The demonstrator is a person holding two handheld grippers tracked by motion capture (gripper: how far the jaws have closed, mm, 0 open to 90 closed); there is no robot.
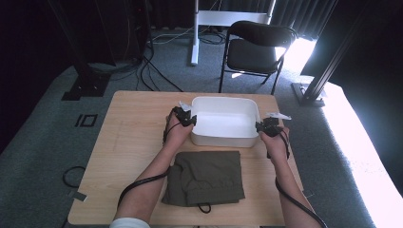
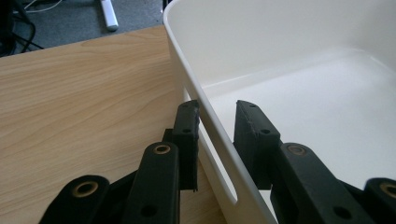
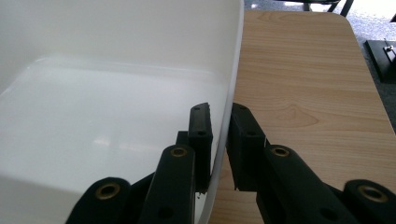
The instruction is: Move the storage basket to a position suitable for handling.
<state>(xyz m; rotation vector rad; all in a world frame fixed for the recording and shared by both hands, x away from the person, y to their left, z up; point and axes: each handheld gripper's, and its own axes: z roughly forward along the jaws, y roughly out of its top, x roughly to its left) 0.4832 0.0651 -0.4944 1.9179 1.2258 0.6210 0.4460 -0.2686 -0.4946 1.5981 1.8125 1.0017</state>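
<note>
1. Looking down from the high view, a white bin (image 1: 223,121) sits on the wooden table (image 1: 133,123), past a folded olive garment (image 1: 205,177) that lies just on the person's side of the bin. The left gripper (image 1: 186,117) grips the bin's left wall and the right gripper (image 1: 264,126) its right wall, each at the rim near the corner closest to the person.

2. Seen in the left gripper view, the jaws straddle the bin wall (image 2: 212,135) just above its handle slot (image 2: 215,163). The outer pad (image 2: 187,135) presses on the wall; the inner pad (image 2: 252,133) seems a touch off near its tip, so the clamp looks narrow but not deep.

3. Seen in the right gripper view, the jaws are closed tight on the thin bin wall (image 3: 224,135), one pad inside, one outside.

4. Risk, as I judge it: both grips bite only the rim, so uneven pulling could twist the smooth wall out of the pads, or drag the bin onto the garment.
</note>
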